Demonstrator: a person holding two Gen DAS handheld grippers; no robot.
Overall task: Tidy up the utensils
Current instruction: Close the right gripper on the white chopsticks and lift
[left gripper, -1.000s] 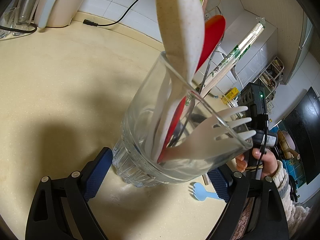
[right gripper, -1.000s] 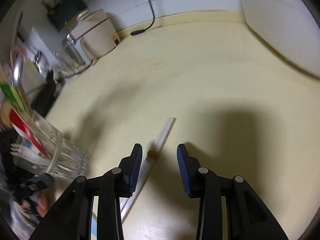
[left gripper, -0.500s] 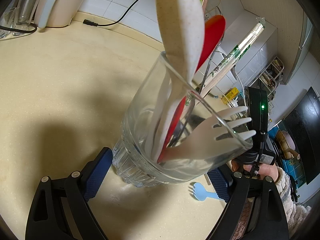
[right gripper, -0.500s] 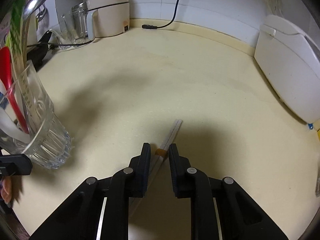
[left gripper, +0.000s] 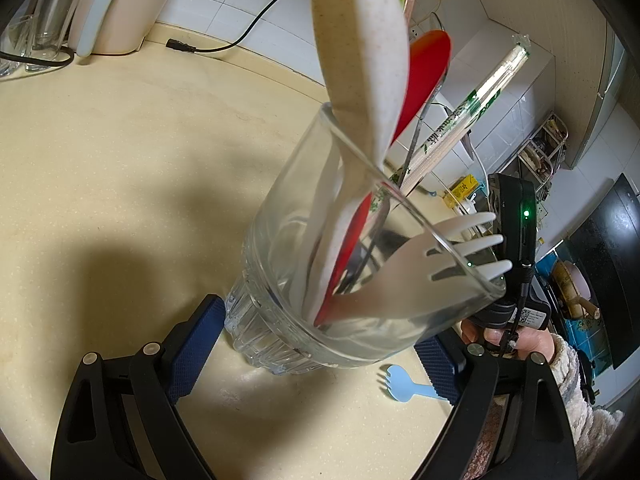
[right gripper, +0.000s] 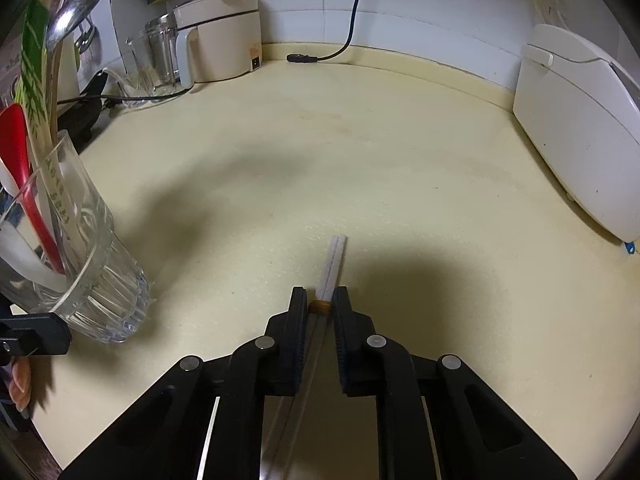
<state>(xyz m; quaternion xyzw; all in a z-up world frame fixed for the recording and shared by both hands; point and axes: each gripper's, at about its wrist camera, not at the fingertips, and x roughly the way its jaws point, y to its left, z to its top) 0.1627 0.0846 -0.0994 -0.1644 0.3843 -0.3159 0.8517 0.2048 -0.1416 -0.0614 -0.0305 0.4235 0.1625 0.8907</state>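
Utensils stand gathered in a clear glass tumbler (left gripper: 320, 280) on a pale cream countertop (right gripper: 360, 168): a speckled beige spoon (left gripper: 360, 52), a red spoon (left gripper: 424, 68), a white plastic fork (left gripper: 420, 276), a metal spoon (right gripper: 76, 4) and wrapped chopsticks (left gripper: 472, 116) with green print. The left gripper (left gripper: 316, 354) has its blue pads on either side of the ribbed base of the glass, apparently holding it, though the contact itself is partly hidden. On the counter just beside the glass lies a small light-blue fork (left gripper: 404, 384). Further right a wrapped pair of chopsticks (right gripper: 332, 268) with an orange band lies flat on the counter; the right gripper (right gripper: 320, 304) has its jaws closing on it at the band, the pads touching both sides. The counter is matte, lightly speckled, crossed by broad soft shadows. It meets a white tiled wall (right gripper: 420, 0) with a raised cream edge. At the back stand a beige electric appliance (right gripper: 220, 36), a clear measuring jug (right gripper: 160, 56) and a loose black power cord (right gripper: 348, 32) with its plug lying on the counter. A white lidded appliance (right gripper: 580, 140) sits at the right edge. In the left wrist view, a hand (left gripper: 516, 340) in a fuzzy sleeve holds the right gripper's handle, with shelves and a dark screen well behind.
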